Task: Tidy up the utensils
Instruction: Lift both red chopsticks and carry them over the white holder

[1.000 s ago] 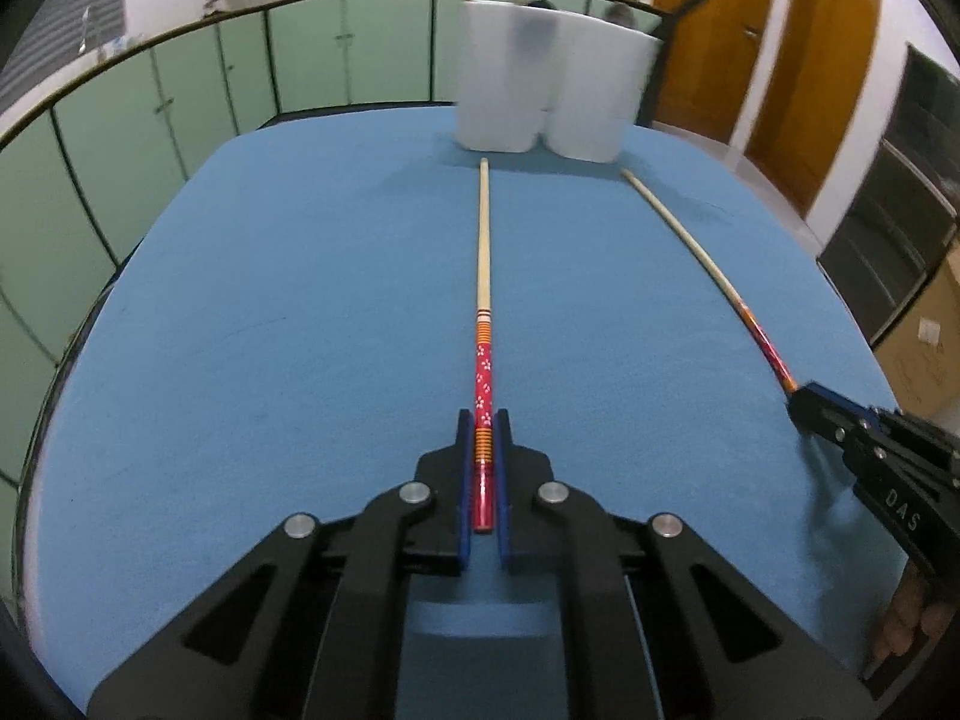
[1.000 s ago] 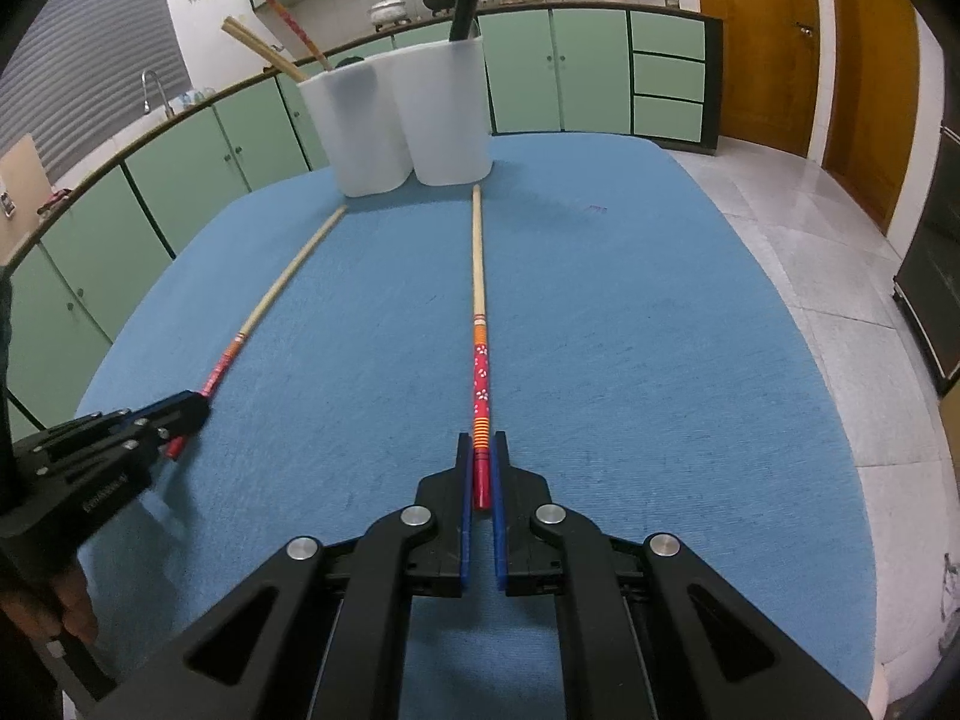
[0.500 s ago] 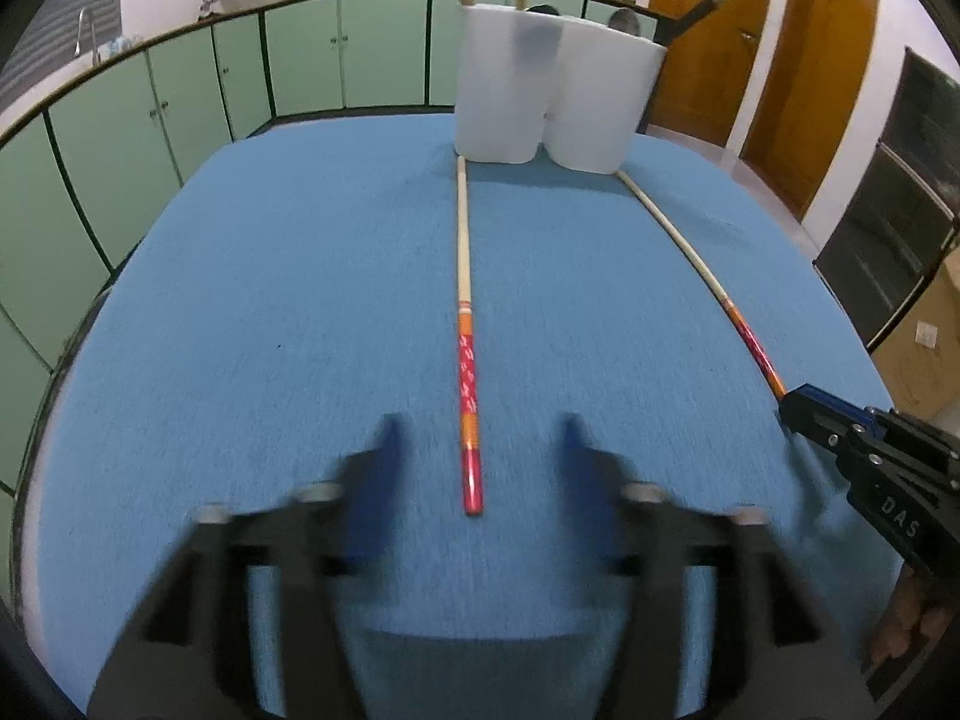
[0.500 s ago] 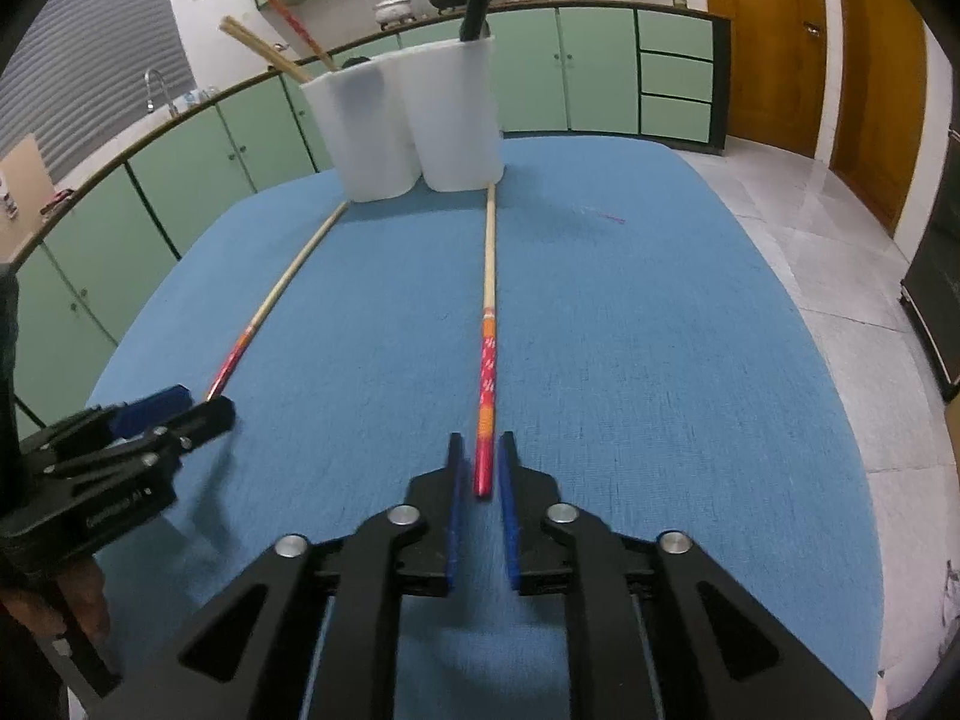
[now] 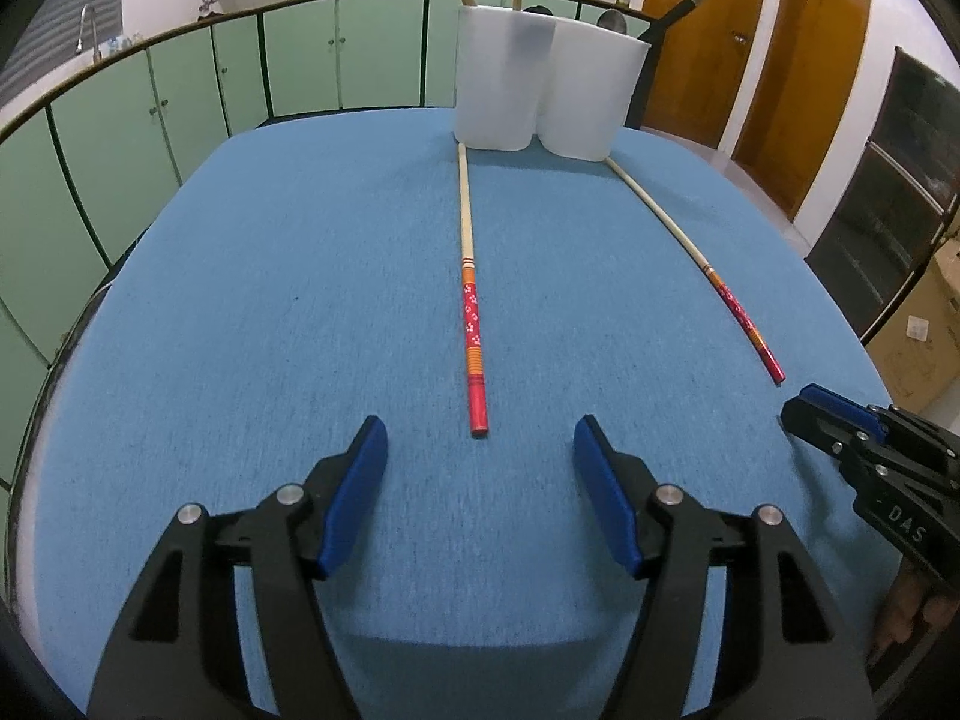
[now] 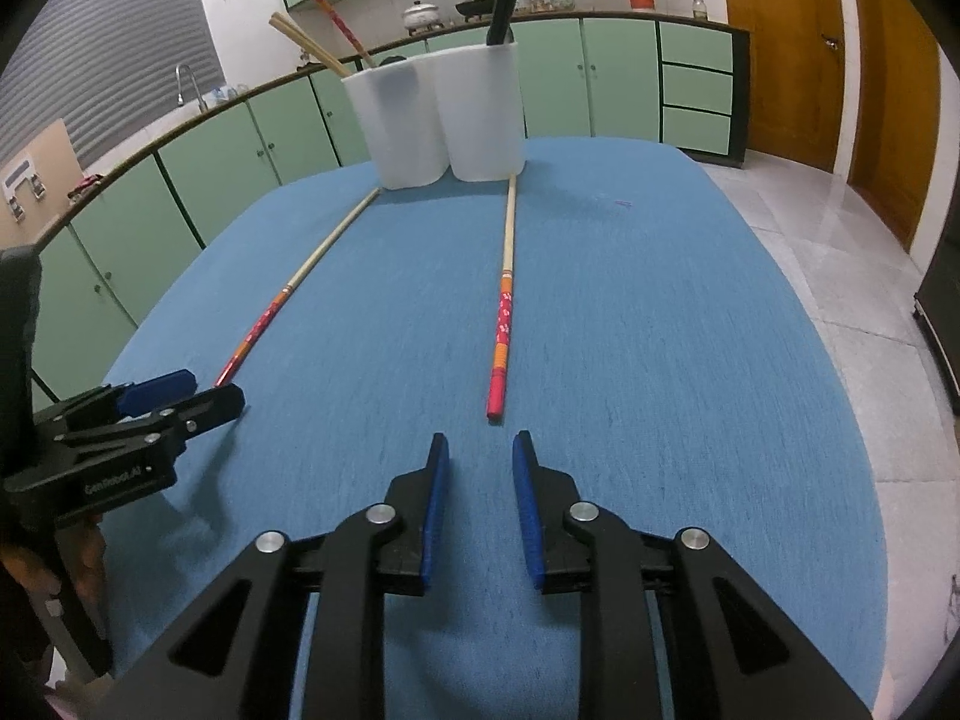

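Observation:
Two long chopsticks with red patterned ends lie on the blue table. The left chopstick (image 5: 468,294) also shows in the right wrist view (image 6: 288,288). The right chopstick (image 6: 504,306) also shows in the left wrist view (image 5: 708,270). My left gripper (image 5: 480,450) is open and empty, just behind the left chopstick's red end. My right gripper (image 6: 480,450) is open and empty, just behind the right chopstick's red end. Two white holders (image 5: 546,96), also in the right wrist view (image 6: 444,114), stand at the far end with chopsticks and a dark utensil in them.
The blue table (image 5: 270,300) has rounded edges. Green cabinets (image 5: 180,84) run behind and to the left. Wooden doors (image 5: 798,60) and a tiled floor (image 6: 840,228) lie to the right. A cardboard box (image 5: 918,336) stands beyond the table's right edge.
Both grippers have let go of their chopsticks and opened, the left first. Both have drawn back, leaving the chopsticks lying on the table.

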Available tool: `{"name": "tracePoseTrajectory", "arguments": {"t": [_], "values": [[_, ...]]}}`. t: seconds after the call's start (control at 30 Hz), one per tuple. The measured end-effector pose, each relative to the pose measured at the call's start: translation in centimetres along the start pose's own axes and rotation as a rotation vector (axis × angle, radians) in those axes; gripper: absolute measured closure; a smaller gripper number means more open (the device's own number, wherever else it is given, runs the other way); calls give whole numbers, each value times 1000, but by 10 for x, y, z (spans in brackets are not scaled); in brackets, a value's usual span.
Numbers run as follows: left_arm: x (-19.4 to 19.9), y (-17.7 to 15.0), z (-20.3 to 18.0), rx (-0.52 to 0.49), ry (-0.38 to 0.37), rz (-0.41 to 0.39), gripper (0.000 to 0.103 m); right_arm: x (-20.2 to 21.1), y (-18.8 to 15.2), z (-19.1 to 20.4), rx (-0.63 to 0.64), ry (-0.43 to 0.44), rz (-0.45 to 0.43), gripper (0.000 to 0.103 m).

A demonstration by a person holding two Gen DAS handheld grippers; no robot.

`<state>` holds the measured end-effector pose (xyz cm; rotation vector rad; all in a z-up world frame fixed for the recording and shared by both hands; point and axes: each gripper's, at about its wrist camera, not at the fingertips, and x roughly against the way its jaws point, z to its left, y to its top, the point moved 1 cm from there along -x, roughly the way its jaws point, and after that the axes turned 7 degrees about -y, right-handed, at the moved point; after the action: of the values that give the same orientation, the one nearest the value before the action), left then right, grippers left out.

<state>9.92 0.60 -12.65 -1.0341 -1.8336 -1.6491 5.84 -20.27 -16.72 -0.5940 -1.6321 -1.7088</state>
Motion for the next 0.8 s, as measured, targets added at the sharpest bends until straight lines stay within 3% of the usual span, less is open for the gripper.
{"name": "tracePoseTrajectory", "arguments": {"t": [0.27,0.33,0.4,0.5,0.8], "values": [[-3,6,6,37,-9,-6,55,-13,12,2,-16,-16,25,84],[-3,5,6,40,-6,-8,65,-14,14,3,-12,-27,27,87],[-3,5,6,41,-3,-8,77,-14,13,4,-8,-37,26,97],[-4,5,7,45,-5,-9,97,-14,13,5,-8,-37,25,97],[24,10,-2,-7,2,-69,98,15,15,2,13,-29,-48,97]]}}
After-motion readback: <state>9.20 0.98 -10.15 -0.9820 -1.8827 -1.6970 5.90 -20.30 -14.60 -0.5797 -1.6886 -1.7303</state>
